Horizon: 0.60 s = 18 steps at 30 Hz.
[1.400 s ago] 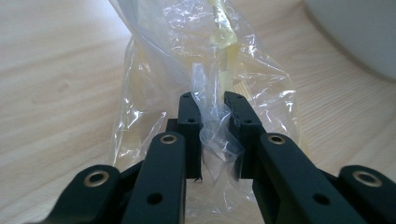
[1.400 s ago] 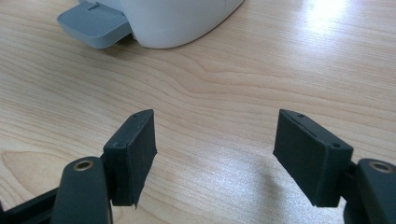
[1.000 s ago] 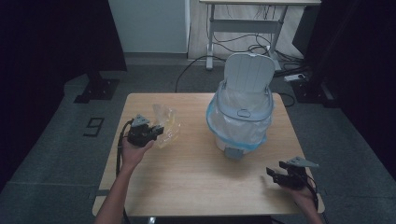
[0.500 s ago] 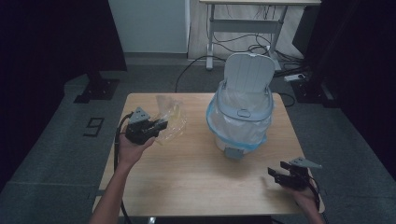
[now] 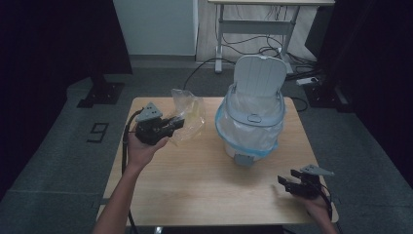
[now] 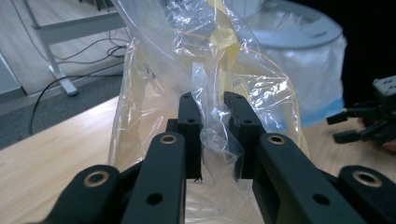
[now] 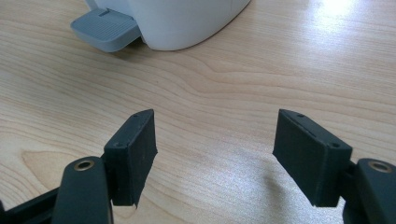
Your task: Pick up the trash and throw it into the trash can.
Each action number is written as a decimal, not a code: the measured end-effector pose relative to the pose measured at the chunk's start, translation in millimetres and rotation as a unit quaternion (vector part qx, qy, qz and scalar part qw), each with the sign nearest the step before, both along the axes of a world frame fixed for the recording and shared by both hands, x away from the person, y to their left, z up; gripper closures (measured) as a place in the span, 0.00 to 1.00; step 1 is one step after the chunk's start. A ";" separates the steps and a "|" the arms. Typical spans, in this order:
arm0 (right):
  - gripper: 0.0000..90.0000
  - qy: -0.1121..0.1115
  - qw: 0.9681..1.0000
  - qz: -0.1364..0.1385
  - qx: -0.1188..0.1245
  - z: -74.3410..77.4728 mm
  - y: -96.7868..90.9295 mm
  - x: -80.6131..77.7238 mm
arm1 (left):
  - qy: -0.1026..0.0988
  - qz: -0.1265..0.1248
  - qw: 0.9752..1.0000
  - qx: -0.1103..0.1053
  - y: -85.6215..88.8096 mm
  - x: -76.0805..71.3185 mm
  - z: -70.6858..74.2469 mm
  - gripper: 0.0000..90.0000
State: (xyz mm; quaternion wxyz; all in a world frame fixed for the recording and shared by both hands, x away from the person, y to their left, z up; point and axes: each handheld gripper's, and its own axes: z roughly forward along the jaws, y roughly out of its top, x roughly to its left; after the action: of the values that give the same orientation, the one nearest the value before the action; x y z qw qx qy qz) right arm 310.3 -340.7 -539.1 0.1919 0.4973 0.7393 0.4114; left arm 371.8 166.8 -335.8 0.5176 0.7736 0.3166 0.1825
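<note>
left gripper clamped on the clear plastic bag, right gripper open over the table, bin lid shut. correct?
Not the lid. In the high view the pedal bin stands with its lid raised upright and a liner folded over the rim. The rest holds: the left gripper pinches the clear plastic bag, and the right gripper is open over the table.

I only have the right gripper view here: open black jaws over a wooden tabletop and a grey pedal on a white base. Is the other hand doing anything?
Observer: Yes. The left gripper is shut on a crumpled clear plastic bag, held above the light wooden table.
Operator: What does that pedal belong to?
Observer: A small white pedal bin with its grey lid standing open.
Operator: Is the bin lined?
Observer: Yes, a translucent blue-edged liner is folded over its rim.
Operator: Is the right gripper near the bin?
Observer: The right gripper sits apart from it, at the table's near right corner.
</note>
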 end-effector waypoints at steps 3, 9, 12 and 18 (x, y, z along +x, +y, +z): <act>0.33 0.002 1.000 0.000 0.002 -0.5 -0.7 0.3 | -0.006 -0.007 1.000 0.000 -8.1 0.4 9.6 0.86; 0.33 0.006 1.000 0.001 0.019 -1.7 -3.6 1.1 | -0.009 -0.023 1.000 -0.007 -21.2 1.6 18.9 0.86; 0.33 0.008 1.000 0.001 0.017 -2.3 -3.3 1.3 | -0.006 -0.031 0.999 -0.005 -29.6 4.3 23.6 0.86; 0.33 0.010 1.000 0.003 0.013 -3.1 -2.4 1.9 | -0.004 -0.040 0.999 -0.007 -40.3 11.6 36.5 0.86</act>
State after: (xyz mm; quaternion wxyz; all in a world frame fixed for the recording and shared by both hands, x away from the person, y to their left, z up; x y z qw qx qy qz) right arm 312.2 -343.1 -542.2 0.1767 0.5016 0.7373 0.4166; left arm 383.4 126.5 -299.3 0.5316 0.7812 0.2842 0.1624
